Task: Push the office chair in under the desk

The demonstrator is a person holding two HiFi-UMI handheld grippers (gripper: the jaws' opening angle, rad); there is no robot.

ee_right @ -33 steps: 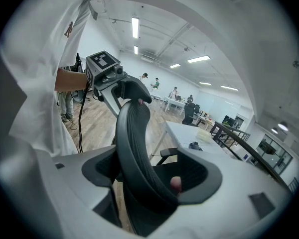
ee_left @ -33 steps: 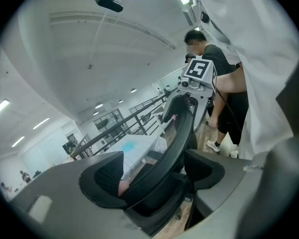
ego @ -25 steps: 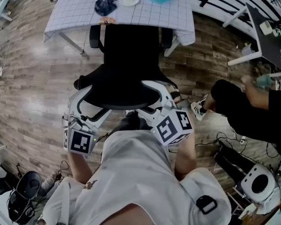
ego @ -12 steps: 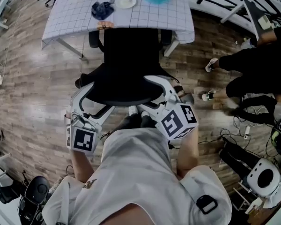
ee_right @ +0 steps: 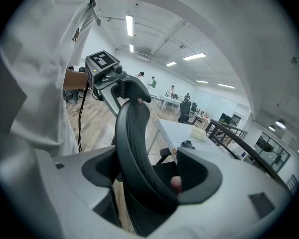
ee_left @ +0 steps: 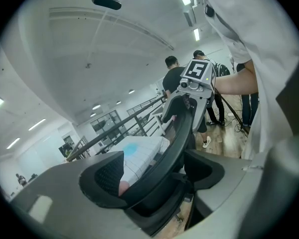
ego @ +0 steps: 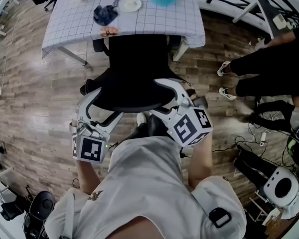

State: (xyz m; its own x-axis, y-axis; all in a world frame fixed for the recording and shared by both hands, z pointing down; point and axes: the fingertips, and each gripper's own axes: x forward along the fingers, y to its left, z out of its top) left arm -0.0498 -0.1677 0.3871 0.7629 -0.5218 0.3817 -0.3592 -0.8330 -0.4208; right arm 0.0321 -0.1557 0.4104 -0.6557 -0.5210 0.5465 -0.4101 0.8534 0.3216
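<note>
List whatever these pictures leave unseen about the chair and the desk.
- Chair's base: head view, mostly under the seat and chair back.
- Seat's front: head view, under the desk edge.
- Desk's far side: head view, cut off by the picture's top edge.
- Dark lump on the desk: head view, too small to name.

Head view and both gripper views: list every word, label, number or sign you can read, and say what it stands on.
No readable words or numbers in any view.
Left marker cube, on the left hand-held gripper: black-and-white square pattern, no lettering.
Right marker cube, on the right hand-held gripper: the same.
Shirt emblem: too small to read.
Office chair: no print visible.
</note>
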